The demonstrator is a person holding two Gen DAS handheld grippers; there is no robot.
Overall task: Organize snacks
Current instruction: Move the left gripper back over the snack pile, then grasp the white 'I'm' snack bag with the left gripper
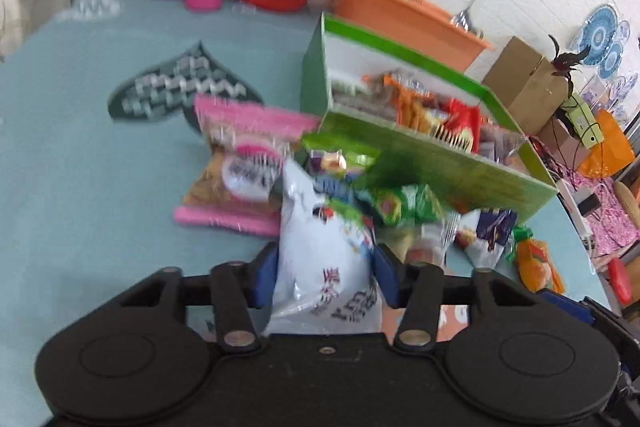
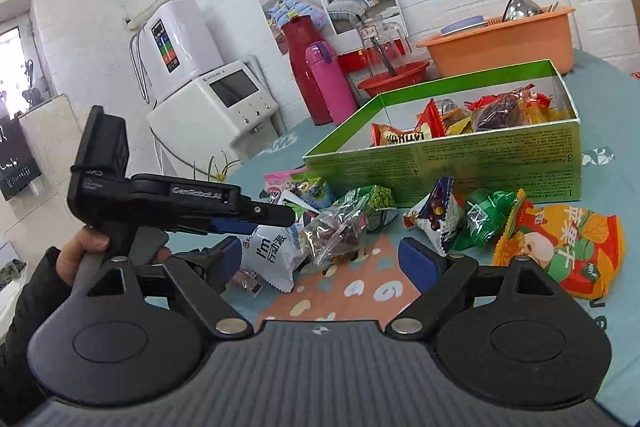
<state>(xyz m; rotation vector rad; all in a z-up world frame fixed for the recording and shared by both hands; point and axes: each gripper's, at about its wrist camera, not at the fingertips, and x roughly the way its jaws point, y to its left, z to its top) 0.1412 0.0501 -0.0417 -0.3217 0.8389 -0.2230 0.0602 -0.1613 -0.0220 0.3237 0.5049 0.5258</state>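
Beside the green box [image 1: 420,163] on the bench [image 1: 80,155], a white snack bag [image 1: 320,259] sits clamped in the left tool [image 1: 325,277]; the right tool [image 2: 320,263] hangs open-jawed over loose packets [image 2: 460,219].

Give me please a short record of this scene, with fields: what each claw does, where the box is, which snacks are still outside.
left claw: shut on the white snack bag
right claw: open, holds nothing, over the table
green box: open, on the table, some snacks already inside
snacks outside: orange packet, green packet, clear packet, pink bag, all lying in front of the box
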